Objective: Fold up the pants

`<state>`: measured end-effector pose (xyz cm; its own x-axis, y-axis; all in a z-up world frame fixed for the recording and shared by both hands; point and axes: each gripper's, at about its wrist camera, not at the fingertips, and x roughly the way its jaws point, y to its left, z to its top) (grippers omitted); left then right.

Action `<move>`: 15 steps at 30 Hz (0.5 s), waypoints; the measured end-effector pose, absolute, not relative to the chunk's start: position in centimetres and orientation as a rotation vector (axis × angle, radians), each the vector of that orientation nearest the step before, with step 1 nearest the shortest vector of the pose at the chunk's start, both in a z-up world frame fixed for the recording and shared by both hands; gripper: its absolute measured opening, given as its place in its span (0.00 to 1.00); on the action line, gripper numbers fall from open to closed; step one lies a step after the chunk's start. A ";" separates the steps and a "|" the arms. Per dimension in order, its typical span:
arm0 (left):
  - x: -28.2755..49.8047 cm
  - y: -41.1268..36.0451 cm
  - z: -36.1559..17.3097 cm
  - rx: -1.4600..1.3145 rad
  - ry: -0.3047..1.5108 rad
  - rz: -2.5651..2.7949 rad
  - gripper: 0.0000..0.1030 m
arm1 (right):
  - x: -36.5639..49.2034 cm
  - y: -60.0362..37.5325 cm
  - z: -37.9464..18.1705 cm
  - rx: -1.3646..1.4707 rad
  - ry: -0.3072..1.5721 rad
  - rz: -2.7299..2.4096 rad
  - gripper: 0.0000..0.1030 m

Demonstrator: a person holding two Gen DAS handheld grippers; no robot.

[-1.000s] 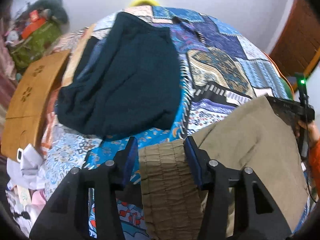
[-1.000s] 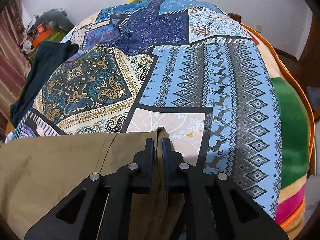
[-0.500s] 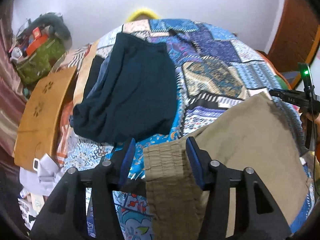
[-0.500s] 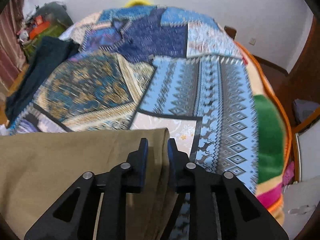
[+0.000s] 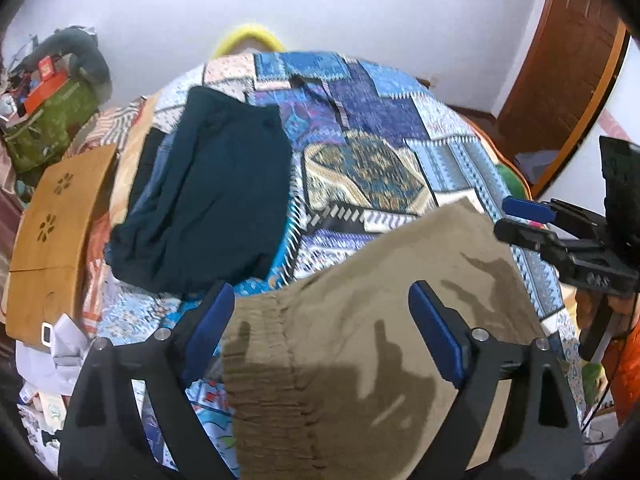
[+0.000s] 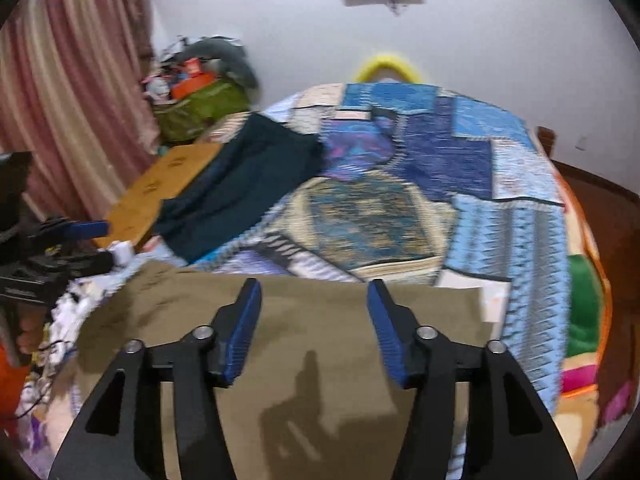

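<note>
Olive-brown pants (image 5: 380,320) lie folded flat on the patchwork bedspread (image 5: 360,128), with the gathered elastic waistband (image 5: 260,360) at the near left. My left gripper (image 5: 320,320) hovers above the waistband end, its jaws opening wide, and its blue pads do not touch the cloth. My right gripper (image 6: 314,312) hangs over the other end of the pants (image 6: 320,360), its jaws opening too, with nothing pinched between them. Each gripper shows at the edge of the other's view: the right gripper (image 5: 520,220) and the left gripper (image 6: 88,240).
Dark teal folded garments (image 5: 208,192) lie on the bed's left half. A wooden board (image 5: 52,232) leans at the left beside a cluttered green bag (image 5: 48,120). A pink curtain (image 6: 68,100) hangs at the left, a brown door (image 5: 568,72) at the right.
Both grippers let go of the olive pants and opened: the left released the waistband, the right released the folded edge. Both rose back from the cloth, the right one more.
</note>
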<state>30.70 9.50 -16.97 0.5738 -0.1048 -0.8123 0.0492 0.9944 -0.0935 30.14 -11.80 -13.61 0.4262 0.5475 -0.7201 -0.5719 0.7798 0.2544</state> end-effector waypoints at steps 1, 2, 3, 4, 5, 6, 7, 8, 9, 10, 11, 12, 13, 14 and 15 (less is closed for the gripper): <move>30.8 9.3 -17.3 -0.060 0.970 -0.094 0.87 | 30.1 -11.4 -13.9 -0.027 0.896 0.711 0.58; 30.9 9.1 -17.8 -0.058 0.988 -0.099 0.87 | 30.0 -10.6 -14.4 -0.024 0.914 0.729 0.61; 31.1 8.9 -18.5 -0.060 1.010 -0.102 0.87 | 29.9 -10.0 -15.0 -0.027 0.930 0.738 0.63; 31.2 8.8 -19.1 -0.062 1.030 -0.102 0.87 | 29.6 -9.6 -15.5 -0.034 0.945 0.741 0.66; 31.3 8.7 -19.7 -0.061 1.051 -0.101 0.87 | 29.6 -9.1 -16.2 -0.042 0.969 0.746 0.66; 31.5 8.5 -20.6 -0.058 1.079 -0.104 0.87 | 29.6 -8.5 -17.1 -0.052 1.003 0.755 0.66; 31.5 8.4 -21.3 -0.054 1.101 -0.105 0.87 | 29.5 -8.1 -17.9 -0.058 1.033 0.766 0.66; 31.6 8.2 -22.2 -0.044 1.131 -0.107 0.87 | 29.5 -7.7 -18.9 -0.069 1.067 0.776 0.66; 31.6 8.1 -22.8 -0.035 1.148 -0.107 0.87 | 29.4 -7.4 -20.0 -0.085 1.109 0.780 0.66; 31.5 8.1 -23.3 -0.022 1.160 -0.105 0.87 | 29.3 -7.2 -21.1 -0.099 1.148 0.778 0.66; 31.3 7.9 -23.7 0.007 1.162 -0.100 0.88 | 29.1 -7.3 -21.6 -0.098 1.167 0.779 0.67; 31.0 7.6 -23.8 0.027 1.154 -0.098 0.89 | 28.9 -7.7 -22.2 -0.080 1.178 0.777 0.67; 30.7 7.4 -23.7 0.045 1.144 -0.096 0.90 | 28.7 -8.2 -22.3 -0.066 1.177 0.773 0.70; 30.4 7.4 -23.6 0.059 1.137 -0.094 0.90 | 28.6 -8.7 -22.3 -0.056 1.175 0.766 0.71; 30.0 7.3 -23.4 0.069 1.133 -0.095 0.90 | 28.3 -9.3 -22.2 -0.058 1.178 0.757 0.71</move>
